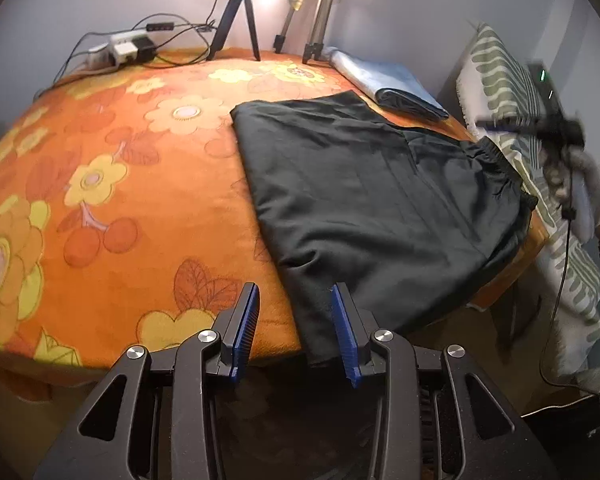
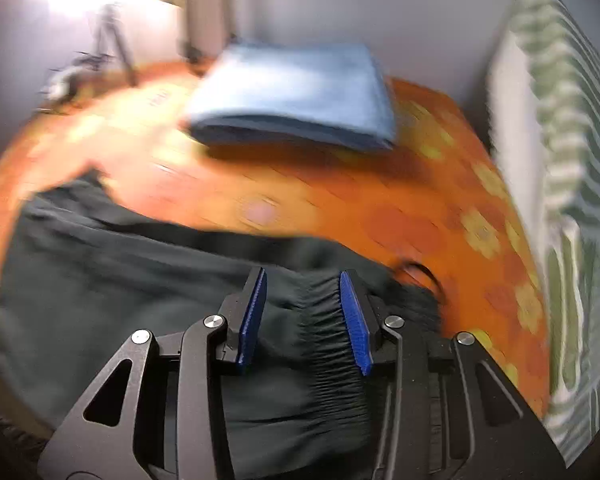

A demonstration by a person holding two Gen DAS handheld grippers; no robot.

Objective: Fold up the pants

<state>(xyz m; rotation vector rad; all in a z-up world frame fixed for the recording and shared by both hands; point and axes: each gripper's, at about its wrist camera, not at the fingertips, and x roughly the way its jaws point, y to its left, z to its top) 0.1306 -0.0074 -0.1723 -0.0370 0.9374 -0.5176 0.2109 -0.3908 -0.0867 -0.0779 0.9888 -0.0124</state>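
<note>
Right wrist – open right hand-held gripper point(image 2: 302, 280) above black pants point(image 2: 120, 264).

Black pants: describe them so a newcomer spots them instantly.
Start at the orange flowered bedspread. The black pants lie across its right half, one end hanging off the near edge. Unlike the folded blue cloth behind them, they are dark, wrinkled, with a gathered elastic waistband.

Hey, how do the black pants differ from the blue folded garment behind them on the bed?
The black pants are dark and only partly folded, spread wide with one end hanging over the bed's edge; the blue folded garment is pale and a compact stack, wholly on the bed. The pants lie nearest both tongs; the blue garment sits farther back, near the wall. Both rest on the orange floral bedspread.
</note>
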